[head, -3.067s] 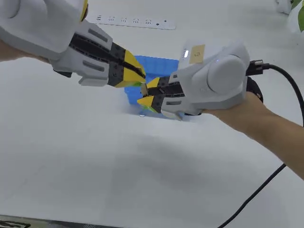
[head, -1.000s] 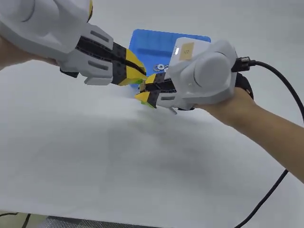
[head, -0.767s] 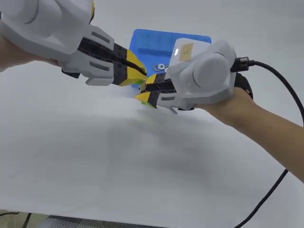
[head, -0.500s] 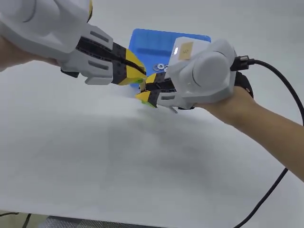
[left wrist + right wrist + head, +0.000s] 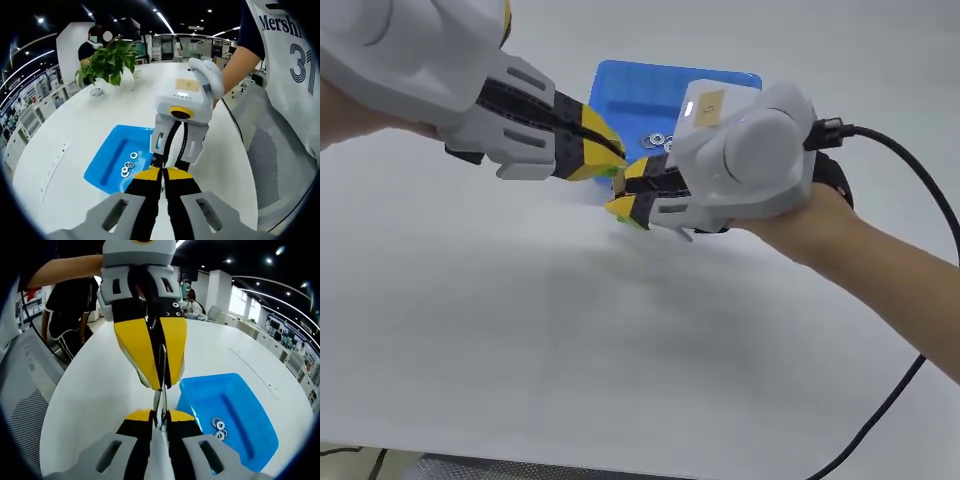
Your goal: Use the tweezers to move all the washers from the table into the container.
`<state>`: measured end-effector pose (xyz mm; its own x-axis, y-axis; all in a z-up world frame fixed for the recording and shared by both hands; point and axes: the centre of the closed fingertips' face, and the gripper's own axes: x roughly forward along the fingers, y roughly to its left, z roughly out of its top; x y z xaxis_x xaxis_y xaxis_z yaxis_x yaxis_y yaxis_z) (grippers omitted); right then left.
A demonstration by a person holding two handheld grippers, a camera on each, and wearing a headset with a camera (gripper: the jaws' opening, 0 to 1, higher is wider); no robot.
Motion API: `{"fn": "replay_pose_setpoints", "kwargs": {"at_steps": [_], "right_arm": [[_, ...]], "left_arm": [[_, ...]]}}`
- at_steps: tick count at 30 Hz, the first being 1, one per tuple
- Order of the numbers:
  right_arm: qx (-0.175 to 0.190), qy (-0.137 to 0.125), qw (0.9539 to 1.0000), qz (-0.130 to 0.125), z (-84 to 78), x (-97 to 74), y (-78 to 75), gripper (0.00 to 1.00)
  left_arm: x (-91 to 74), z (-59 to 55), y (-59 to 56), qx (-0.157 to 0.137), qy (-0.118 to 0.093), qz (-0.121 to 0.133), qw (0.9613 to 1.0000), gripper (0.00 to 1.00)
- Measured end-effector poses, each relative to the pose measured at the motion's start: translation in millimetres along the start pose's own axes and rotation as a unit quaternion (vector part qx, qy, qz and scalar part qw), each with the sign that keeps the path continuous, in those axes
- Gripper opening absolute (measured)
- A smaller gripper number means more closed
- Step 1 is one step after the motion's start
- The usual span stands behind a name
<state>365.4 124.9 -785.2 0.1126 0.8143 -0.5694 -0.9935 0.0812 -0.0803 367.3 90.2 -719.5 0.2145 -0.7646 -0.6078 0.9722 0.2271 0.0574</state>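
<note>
The left tool and the right tool point at each other, tip to tip, just over the near edge of the blue container. In the right gripper view, the thin metal tweezers run from one tool to the other. The right tool's jaws are squeezed on one end. The left tool's yellow jaws are pressed together on the other end, as far as I can see. A little pile of washers lies inside the container, near one side. The tools hide the bit of white tabletop under them, so I cannot tell if a washer lies there. The big danger, I think, is the tweezers slipping. They are thin and smooth, and each tool holds only a small part of them. If one tool lets go before the other has a good hold, the tweezers could tip, twist or drop. If the two hands pull different ways, the tweezers could bend or pop out. A fall into the container might knock the washers around. The tools are also very near the container's edge, so a bump could push it or tip it. And if a tool squeezes the tweezers' thin legs shut, they may not open to pick up a washer.
</note>
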Motion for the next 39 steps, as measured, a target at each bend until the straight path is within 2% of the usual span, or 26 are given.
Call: {"fn": "replay_pose_setpoints", "kwargs": {"at_steps": [20, 25, 30, 37, 39], "right_arm": [[0.003, -0.001, 1.0, -0.006, -0.8, -2.0, -3.1, 0.12], [0.008, -0.001, 1.0, -0.002, -1.6, -1.4, -2.0, 0.13], [0.005, 0.0, 1.0, 0.008, -2.8, -1.8, 2.7, 0.18], [-0.012, 0.0, 0.9999, 0.004, -2.1, -3.7, 1.6, 0.18], [-0.011, 0.001, 0.9999, 0.007, -2.1, -2.8, 1.5, 0.18]], "left_arm": [[1.7, 1.0, 2.0, 0.0, -0.003, 0.002, 1.0, 0.06], [1.4, 0.0, 1.3, -0.003, -0.001, 0.0, 1.0, 0.06], [1.8, -0.3, 0.7, -0.004, 0.0, 0.0, 1.0, 0.06], [0.9, -1.7, 3.5, 0.006, 0.012, 0.009, 0.9999, 0.06], [0.3, -2.7, 2.7, 0.0, 0.015, 0.007, 0.9999, 0.06]]}}
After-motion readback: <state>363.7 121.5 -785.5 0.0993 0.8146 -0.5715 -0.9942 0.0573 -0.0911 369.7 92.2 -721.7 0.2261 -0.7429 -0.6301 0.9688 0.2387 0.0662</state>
